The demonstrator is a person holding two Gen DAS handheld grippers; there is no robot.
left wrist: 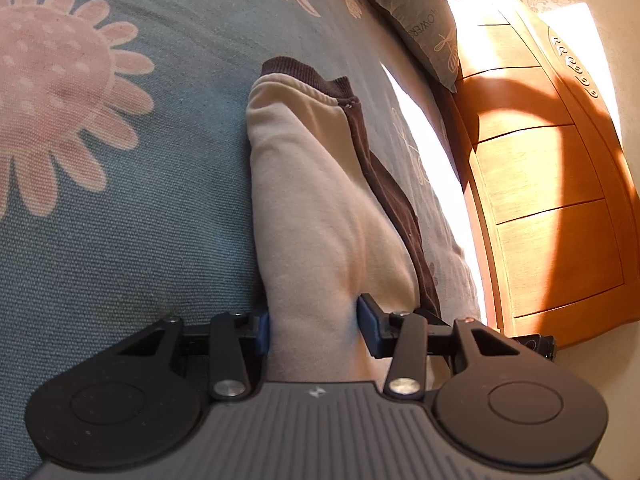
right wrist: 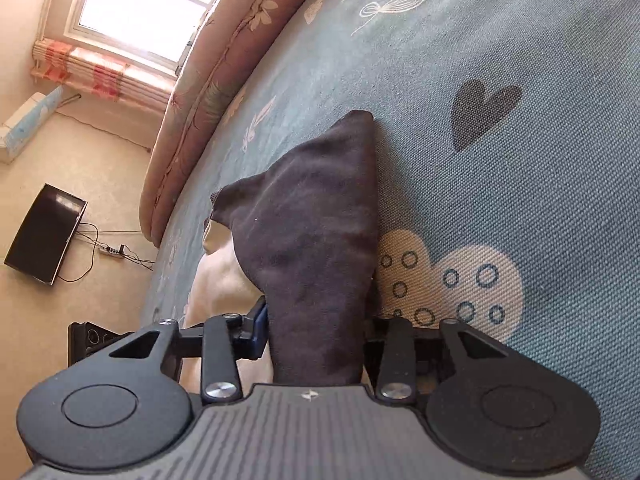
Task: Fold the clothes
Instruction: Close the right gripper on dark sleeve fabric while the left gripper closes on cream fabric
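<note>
On the blue-green bedspread (left wrist: pixel 120 208), printed with pink daisies and pale hearts, lies one garment (left wrist: pixel 316 200): cream fleece on the inside, dark brown outside, with a ribbed brown cuff or waistband (left wrist: pixel 304 74) at its far end. Left gripper (left wrist: pixel 316 328) clenched on a bunched cream fold of it; blue pads (left wrist: pixel 367 320) press in from both sides and the cloth runs forward from the jaws, draped along the bed. Right gripper (right wrist: pixel 316 332) likewise closed on the garment's dark outer face (right wrist: pixel 316 216), which rises ahead of the fingers to a peaked corner, with cream lining (right wrist: pixel 218 280) showing just to the left beneath it. Only one blue pad (right wrist: pixel 260 328) visible in the right view; the other is hidden behind the fabric. Beyond the bed edge, left view: an orange wooden headboard (left wrist: pixel 548 184) in strong sun and a grey-green pillow (left wrist: pixel 424 24) leaning against it. Right view: a pink floral quilt (right wrist: pixel 224 68) rolled along the bed edge, a bright window (right wrist: pixel 136 4), a black flat screen (right wrist: pixel 44 232) lying on the floor, and a power strip (right wrist: pixel 112 250) with cords near it.
</note>
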